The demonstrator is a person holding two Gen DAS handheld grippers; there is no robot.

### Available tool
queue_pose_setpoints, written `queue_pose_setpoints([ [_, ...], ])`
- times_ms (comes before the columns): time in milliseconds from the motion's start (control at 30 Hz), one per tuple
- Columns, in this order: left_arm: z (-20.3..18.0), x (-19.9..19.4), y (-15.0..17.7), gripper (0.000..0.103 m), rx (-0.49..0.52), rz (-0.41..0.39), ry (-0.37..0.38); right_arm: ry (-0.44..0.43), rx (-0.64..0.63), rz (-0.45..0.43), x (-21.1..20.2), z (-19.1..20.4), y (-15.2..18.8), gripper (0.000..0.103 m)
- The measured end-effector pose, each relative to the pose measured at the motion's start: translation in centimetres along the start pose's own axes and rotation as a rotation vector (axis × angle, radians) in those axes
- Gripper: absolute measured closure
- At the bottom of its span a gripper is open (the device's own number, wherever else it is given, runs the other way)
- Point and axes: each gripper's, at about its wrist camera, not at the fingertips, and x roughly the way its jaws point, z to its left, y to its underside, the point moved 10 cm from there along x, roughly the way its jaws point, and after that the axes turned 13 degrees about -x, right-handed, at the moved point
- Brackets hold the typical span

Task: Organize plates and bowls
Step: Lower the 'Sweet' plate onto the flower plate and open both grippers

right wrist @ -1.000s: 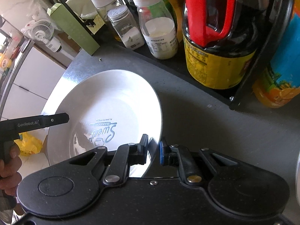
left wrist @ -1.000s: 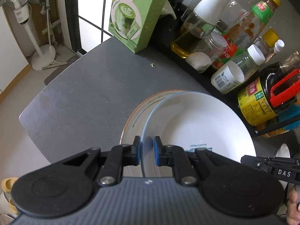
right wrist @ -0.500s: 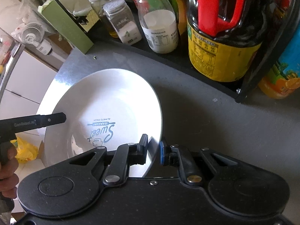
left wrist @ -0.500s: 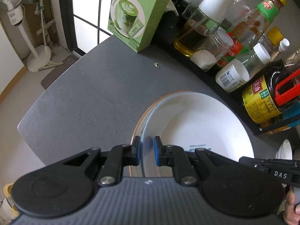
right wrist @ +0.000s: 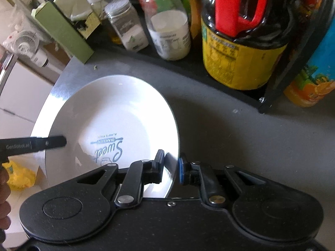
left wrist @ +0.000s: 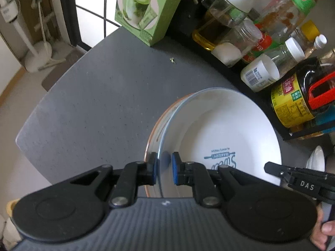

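A white plate point(left wrist: 226, 129) with blue "Sweet Bakery" print is held between both grippers above the grey table point(left wrist: 94, 96). My left gripper point(left wrist: 164, 170) is shut on its left rim. My right gripper point(right wrist: 170, 167) is shut on its right rim; the plate also shows in the right wrist view point(right wrist: 108, 121). Under the plate, an orange-rimmed plate point(left wrist: 155, 133) shows at its left edge. Whether the two plates touch cannot be told.
A black rack point(left wrist: 297, 135) of bottles and jars runs along the right, with a dark soy bottle point(right wrist: 240, 48) closest. A green matcha box point(left wrist: 146, 8) stands at the back. A white dish point(left wrist: 316, 159) lies at the right edge. The table's edge curves on the left.
Both grippers have carried the white plate a little to the right and nearer the bottle rack; it covers more of the orange-rimmed plate. Both grips are unchanged.
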Motion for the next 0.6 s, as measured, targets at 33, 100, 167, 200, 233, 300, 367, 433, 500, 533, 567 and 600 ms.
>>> queue_pose_setpoints([
  [33,0.06,-0.02,0.05,0.090,0.002,0.004,0.002,0.001,0.008,-0.005,0.06,-0.08,0.01,0.089],
  [100,0.14,-0.01,0.13,0.090,-0.003,0.016,0.008,0.004,0.018,-0.011,0.14,-0.13,-0.02,0.089],
  [167,0.25,0.01,0.10,0.090,-0.014,0.029,0.016,0.008,0.012,-0.011,0.15,-0.12,-0.04,0.089],
  [200,0.30,0.02,0.05,0.090,-0.019,0.035,0.021,0.005,0.013,-0.010,0.16,-0.15,-0.09,0.089],
  [233,0.41,0.06,-0.01,0.090,-0.031,0.043,0.030,0.003,0.014,-0.010,0.16,-0.18,-0.08,0.090],
  [300,0.68,0.11,-0.13,0.090,-0.066,0.062,0.047,0.003,0.012,-0.012,0.12,-0.17,-0.07,0.090],
  [367,0.89,0.09,-0.21,0.090,-0.092,0.079,0.058,0.007,0.006,-0.011,0.11,-0.11,-0.05,0.090],
  [433,0.97,0.09,-0.17,0.088,-0.115,0.103,0.058,0.007,0.008,-0.010,0.00,-0.09,0.04,0.090],
  [500,0.90,0.04,-0.06,0.086,-0.120,0.124,0.052,0.006,0.008,-0.010,0.01,-0.08,0.00,0.090],
  [533,0.89,-0.06,-0.11,0.086,-0.119,0.125,0.045,0.005,0.008,-0.009,0.01,-0.08,0.01,0.090],
  [567,0.84,-0.14,-0.14,0.086,-0.115,0.123,0.042,0.003,0.008,-0.009,0.03,-0.08,0.01,0.090],
  [600,0.80,-0.18,-0.12,0.086,-0.110,0.121,0.041,0.002,0.007,-0.009,0.02,-0.10,0.05,0.090],
])
